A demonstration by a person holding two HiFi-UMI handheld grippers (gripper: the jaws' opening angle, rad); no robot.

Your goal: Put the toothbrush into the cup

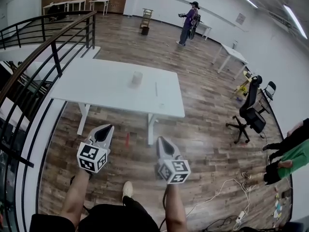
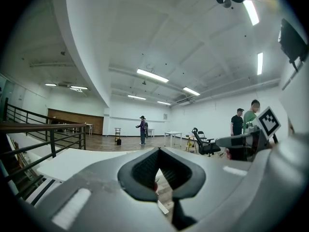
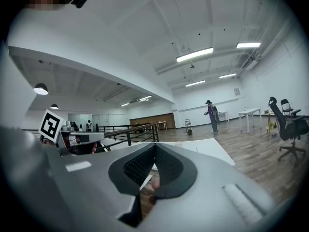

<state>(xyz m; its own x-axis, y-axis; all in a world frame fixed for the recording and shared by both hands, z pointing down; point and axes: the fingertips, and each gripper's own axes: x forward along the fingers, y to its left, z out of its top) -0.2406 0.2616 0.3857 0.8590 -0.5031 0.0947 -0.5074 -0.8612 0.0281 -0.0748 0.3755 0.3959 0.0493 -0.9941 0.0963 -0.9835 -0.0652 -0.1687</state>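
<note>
On the white table (image 1: 106,86) ahead of me a small pale cup (image 1: 137,78) stands upright near the middle. The toothbrush (image 1: 156,89) lies as a thin pale stick just right of it. Both grippers hang in the air on the near side of the table, above the wooden floor, well short of the cup and the toothbrush. The left gripper (image 1: 107,128) has its jaws closed tip to tip with nothing in them, as the left gripper view (image 2: 158,149) also shows. My right gripper (image 1: 161,140) is likewise shut and empty (image 3: 155,144).
A black railing (image 1: 53,47) borders a stairwell on the left. A red stick (image 1: 127,139) lies on the floor under the table's near edge. An office chair (image 1: 251,111), people's legs (image 1: 285,153) and floor cables (image 1: 227,187) are to the right. A person (image 1: 188,23) stands far back.
</note>
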